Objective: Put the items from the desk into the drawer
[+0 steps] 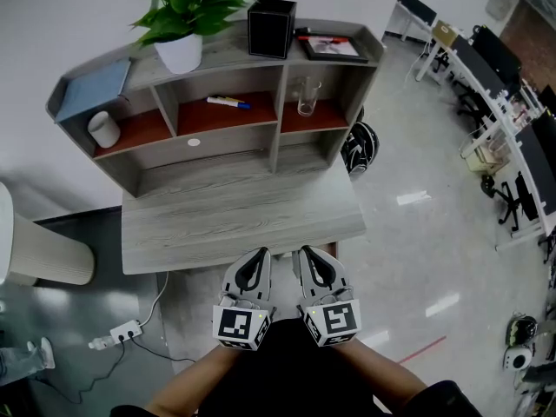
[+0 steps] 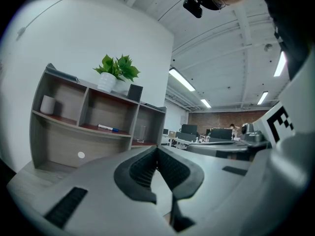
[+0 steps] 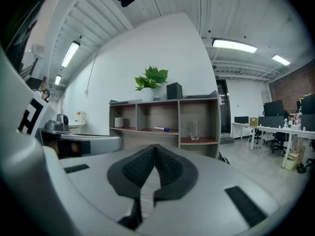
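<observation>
grey wood-grain desk [image 1: 234,224], front of the top bare, with a shelf unit [image 1: 276,142] standing at its back. in the left compartment, a white cup [image 1: 104,129], upright. in the middle one, a white marker [image 1: 228,102] with a blue cap, lying flat and slanted. in the right one, a clear glass [image 1: 307,96], upright. on the unit's top, left to right: a blue folder [image 1: 94,89] lying flat, a leafy green plant [image 1: 187,7] in a white pot, an upright black box [image 1: 271,28], and a dark flat frame [image 1: 334,49] with a red pen [image 1: 323,38] along its far edge.
</observation>
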Demonstrator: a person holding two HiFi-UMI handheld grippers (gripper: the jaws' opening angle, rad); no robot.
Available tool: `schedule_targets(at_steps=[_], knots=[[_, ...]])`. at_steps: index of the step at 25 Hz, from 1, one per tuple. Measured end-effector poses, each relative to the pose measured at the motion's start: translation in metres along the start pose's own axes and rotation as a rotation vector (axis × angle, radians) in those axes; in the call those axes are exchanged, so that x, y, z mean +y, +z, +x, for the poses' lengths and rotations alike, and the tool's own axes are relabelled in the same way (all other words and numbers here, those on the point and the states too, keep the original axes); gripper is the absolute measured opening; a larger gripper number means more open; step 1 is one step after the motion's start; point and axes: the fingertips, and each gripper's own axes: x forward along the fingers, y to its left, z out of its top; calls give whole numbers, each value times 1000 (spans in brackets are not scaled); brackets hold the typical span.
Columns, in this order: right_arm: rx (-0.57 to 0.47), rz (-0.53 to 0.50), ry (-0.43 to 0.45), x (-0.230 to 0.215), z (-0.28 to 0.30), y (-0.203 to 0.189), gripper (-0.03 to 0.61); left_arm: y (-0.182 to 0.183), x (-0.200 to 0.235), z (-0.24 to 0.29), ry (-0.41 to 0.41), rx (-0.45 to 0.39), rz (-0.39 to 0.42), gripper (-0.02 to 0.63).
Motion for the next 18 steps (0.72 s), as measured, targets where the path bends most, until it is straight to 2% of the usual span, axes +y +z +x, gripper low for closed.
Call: schedule_targets(at_steps=[6,10,18], knots=[[10,-5,-10,0,-5,-2,18,-4,-3,-3,-10,6,-10,5],[26,2,-18,2,-8,-7,18,-5,-4,-8,-13,4,11,5],[47,15,-9,18,-3,-19,18,-22,20,-14,16,29,-47,3]])
